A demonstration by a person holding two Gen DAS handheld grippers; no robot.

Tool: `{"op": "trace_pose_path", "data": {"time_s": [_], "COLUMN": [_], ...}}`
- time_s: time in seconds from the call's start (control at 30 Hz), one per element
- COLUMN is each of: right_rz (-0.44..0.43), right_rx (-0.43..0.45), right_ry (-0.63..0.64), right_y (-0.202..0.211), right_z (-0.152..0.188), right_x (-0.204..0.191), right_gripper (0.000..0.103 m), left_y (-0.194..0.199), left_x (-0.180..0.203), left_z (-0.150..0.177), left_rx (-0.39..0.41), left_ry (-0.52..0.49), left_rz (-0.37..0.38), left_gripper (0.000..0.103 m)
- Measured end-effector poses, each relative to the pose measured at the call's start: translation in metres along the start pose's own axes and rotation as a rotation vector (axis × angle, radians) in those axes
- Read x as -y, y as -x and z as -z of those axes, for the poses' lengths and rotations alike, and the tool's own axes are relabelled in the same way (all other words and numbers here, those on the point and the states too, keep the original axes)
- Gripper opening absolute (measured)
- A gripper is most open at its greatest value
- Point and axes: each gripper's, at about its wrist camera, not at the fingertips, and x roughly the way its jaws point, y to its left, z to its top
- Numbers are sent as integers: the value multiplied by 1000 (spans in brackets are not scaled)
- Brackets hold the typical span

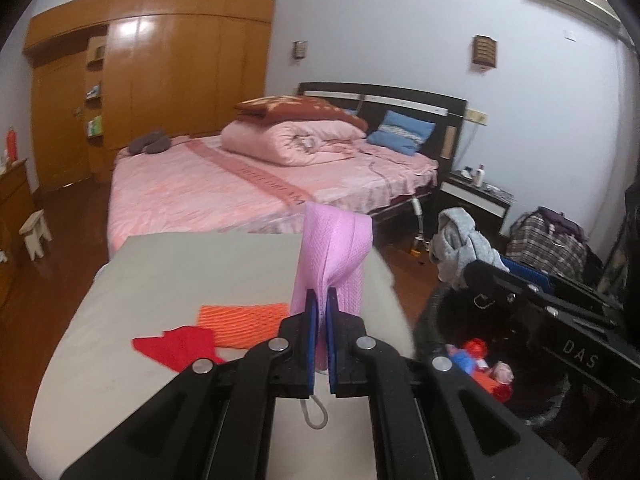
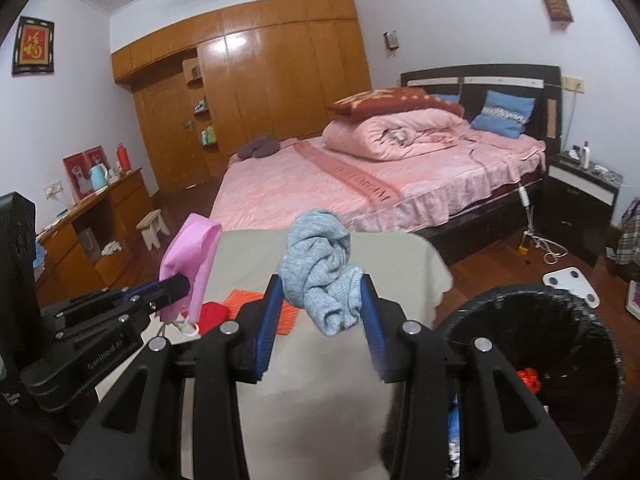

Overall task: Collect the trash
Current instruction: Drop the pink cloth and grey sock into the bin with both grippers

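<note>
the left hand-held gripper is clamped tight on a pink face mask, held up above the tabletop. the right hand-held gripper squeezes a bunched grey cloth, also in the air. both look light, soft and floppy, so a pinch through the bulk is likely to hold best. a red scrap and an orange mesh piece lie flat on the tabletop. the black bin sits to the right, with some trash inside.

walls: pale | floor: dark wood | wardrobe: orange-brown | bed: pink cover
</note>
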Motion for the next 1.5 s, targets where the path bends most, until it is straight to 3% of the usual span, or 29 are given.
{"op": "trace_pose_path", "data": {"time_s": [0.63, 1.5], "right_rz": [174, 356], "right_rx": [63, 17], "right_ry": [-45, -121], "right_y": [63, 92], "right_z": [7, 51], "right_x": [81, 166], "right_gripper": [38, 38], "left_y": [-8, -65], "left_x": [97, 197], "left_z": [-12, 9], "left_rx": [16, -67], "left_ry": [-115, -225], "left_rz": [183, 354], "left_gripper": [5, 5]}}
